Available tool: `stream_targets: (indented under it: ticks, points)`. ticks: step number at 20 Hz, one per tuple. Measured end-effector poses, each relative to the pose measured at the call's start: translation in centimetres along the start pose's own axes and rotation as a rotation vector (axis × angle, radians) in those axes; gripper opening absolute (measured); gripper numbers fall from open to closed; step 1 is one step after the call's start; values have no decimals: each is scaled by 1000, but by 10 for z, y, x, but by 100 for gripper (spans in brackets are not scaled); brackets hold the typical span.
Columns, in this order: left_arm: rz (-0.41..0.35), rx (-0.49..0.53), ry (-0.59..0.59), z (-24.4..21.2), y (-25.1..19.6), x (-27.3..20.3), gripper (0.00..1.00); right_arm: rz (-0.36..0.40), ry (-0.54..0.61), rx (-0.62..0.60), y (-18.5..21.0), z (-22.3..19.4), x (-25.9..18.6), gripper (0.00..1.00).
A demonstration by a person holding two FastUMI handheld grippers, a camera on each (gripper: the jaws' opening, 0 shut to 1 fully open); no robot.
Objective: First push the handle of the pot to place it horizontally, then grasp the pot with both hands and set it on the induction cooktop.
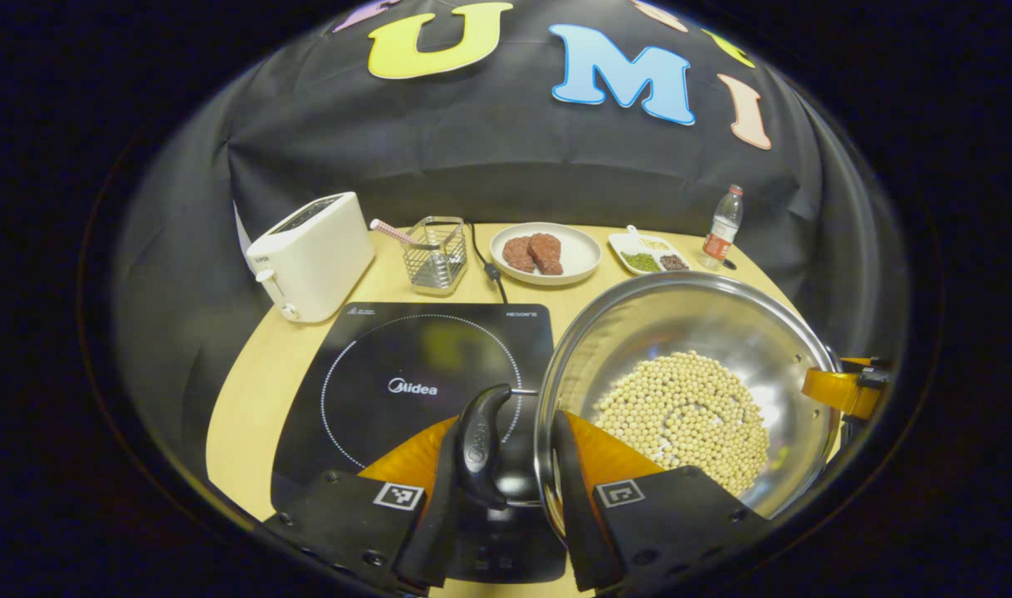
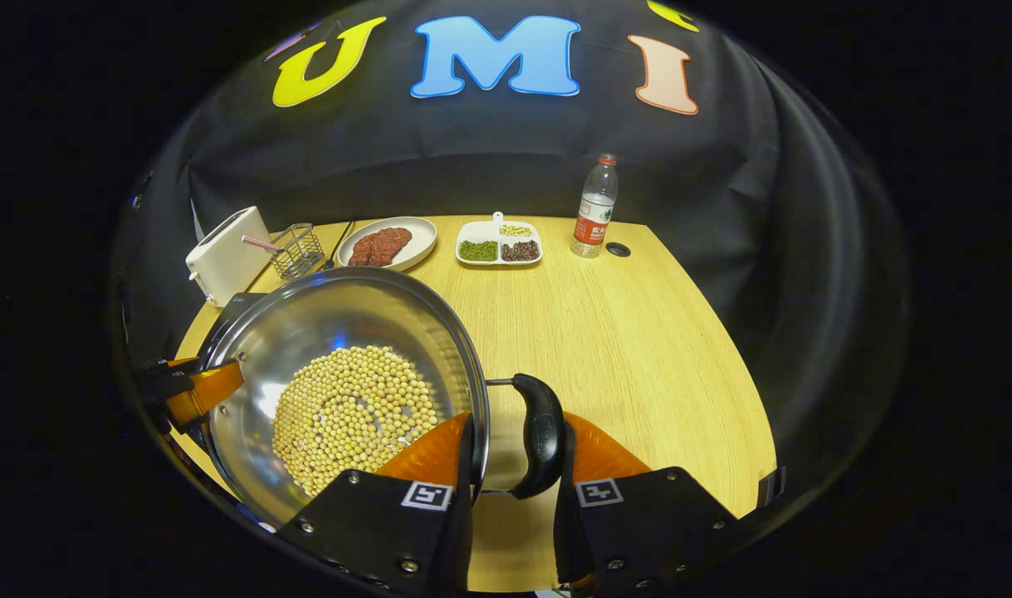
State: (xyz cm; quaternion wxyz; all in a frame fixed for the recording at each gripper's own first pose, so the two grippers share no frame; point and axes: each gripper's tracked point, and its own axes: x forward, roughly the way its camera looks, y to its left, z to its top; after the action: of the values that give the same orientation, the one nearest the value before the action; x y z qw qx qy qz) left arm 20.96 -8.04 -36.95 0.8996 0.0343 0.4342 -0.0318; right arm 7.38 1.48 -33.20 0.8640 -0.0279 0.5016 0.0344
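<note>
A steel pot [image 1: 688, 324] holding soybeans [image 1: 684, 415] hangs just right of the black induction cooktop [image 1: 406, 365], overlapping its right edge. My left gripper [image 1: 508, 425] is shut across the pot's black side handle [image 1: 482, 440] and rim. In the right gripper view the pot [image 2: 339, 316] is at the left, and my right gripper [image 2: 516, 422] is shut across its other black handle [image 2: 541, 432] and rim. Each gripper also appears at the pot's far side in the other view: the right one [image 1: 842, 390] and the left one [image 2: 194, 390].
On the wooden table [image 2: 605, 332], a white toaster [image 1: 310, 257] and a wire basket [image 1: 437, 253] stand behind the cooktop. A plate of meat [image 1: 545, 253], a divided dish of beans [image 1: 648, 253] and a water bottle [image 1: 723, 228] line the back edge.
</note>
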Motion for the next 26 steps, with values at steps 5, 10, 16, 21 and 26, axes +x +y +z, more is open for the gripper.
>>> stream_targets:
  ticks: [5, 10, 16, 21, 26]
  points:
    - [0, -5, 5, -1, 2, -1, 58, -2, -1, -6, 28, 3, -3, 39]
    - [0, -8, 5, 0, 2, 0, 61, 0, -2, -4, 59, 8, -1, 39]
    - [-4, -9, 12, 1, 1, 2, 61, 4, 1, -2, 100, 12, 6, 39]
    - [-5, -4, 14, 1, 0, 4, 61, 3, 5, -2, 133, 19, 13, 39]
    - [-1, -4, 14, -1, -4, 5, 61, 1, 10, -5, 165, 25, 24, 39]
